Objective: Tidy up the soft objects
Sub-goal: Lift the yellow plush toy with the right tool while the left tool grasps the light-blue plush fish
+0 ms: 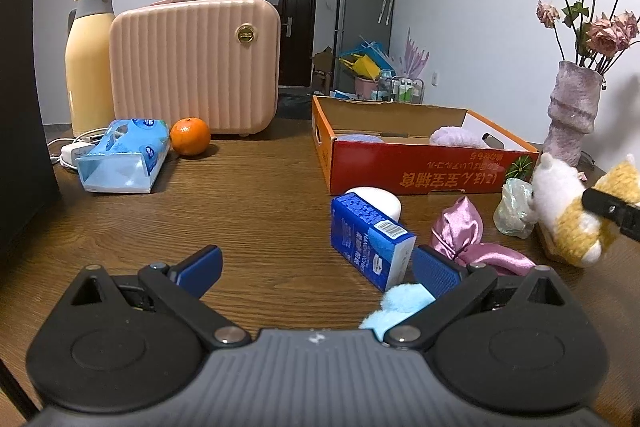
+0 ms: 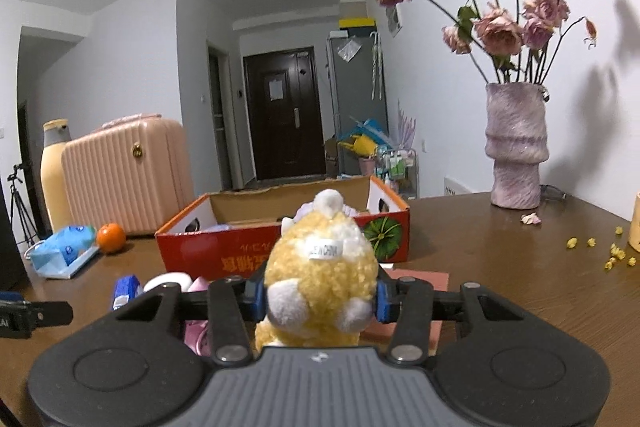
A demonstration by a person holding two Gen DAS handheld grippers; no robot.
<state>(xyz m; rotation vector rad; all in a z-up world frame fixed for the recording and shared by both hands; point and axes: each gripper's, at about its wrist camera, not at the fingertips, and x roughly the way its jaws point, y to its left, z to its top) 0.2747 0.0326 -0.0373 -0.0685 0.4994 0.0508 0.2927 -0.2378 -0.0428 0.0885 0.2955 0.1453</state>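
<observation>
My right gripper (image 2: 319, 301) is shut on a yellow and white plush toy (image 2: 320, 267), held in front of the red cardboard box (image 2: 224, 259). In the left wrist view the toy (image 1: 568, 207) shows at the far right. The box (image 1: 416, 175) holds a lilac fluffy item (image 1: 456, 137) and a bluish one (image 1: 358, 138). My left gripper (image 1: 316, 269) is open low over the table. A pink satin scrunchie (image 1: 464, 235), a light blue fluffy piece (image 1: 400, 303) and a crumpled clear bag (image 1: 514, 207) lie by its right finger.
A blue carton (image 1: 368, 243) and a white oval object (image 1: 376, 199) lie in front of the box. A tissue pack (image 1: 124, 157), orange (image 1: 190, 136), pink case (image 1: 192, 67) and flask (image 1: 88, 63) stand left. A vase of dried roses (image 2: 516, 147) stands right.
</observation>
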